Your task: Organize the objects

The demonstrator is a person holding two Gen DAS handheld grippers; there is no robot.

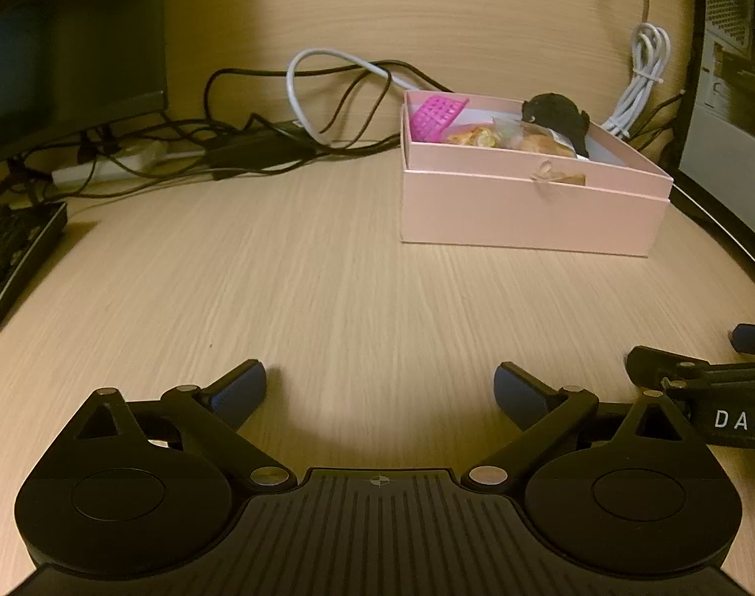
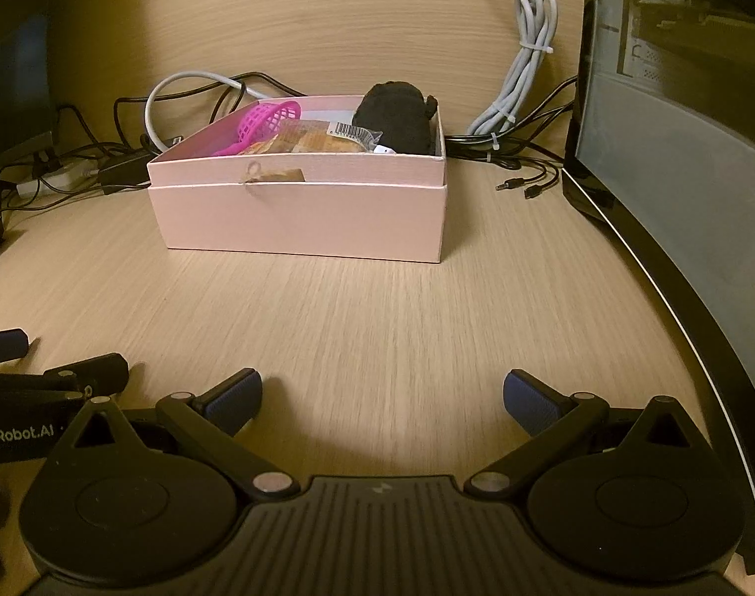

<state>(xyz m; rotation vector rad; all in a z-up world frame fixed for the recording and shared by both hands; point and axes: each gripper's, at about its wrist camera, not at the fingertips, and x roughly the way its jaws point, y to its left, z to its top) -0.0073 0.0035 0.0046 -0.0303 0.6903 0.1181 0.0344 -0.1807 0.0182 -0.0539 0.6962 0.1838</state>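
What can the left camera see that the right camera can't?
Only the left wrist view shows the dark keyboard at the desk's left edge. Only the right wrist view shows the loose cable plugs lying by the computer case. Both show the pink box holding the pink basket, a snack packet and a black plush, and both show the bundled white cable.

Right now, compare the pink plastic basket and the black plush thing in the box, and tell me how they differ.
The pink plastic basket is bright magenta with an open lattice; the black plush thing is dark, solid and fuzzy. The basket lies tipped on its side at the left end of the pink box; the plush sits at the right end and rises higher above the rim. Both rest inside the box, apart, with wrapped snacks between them.
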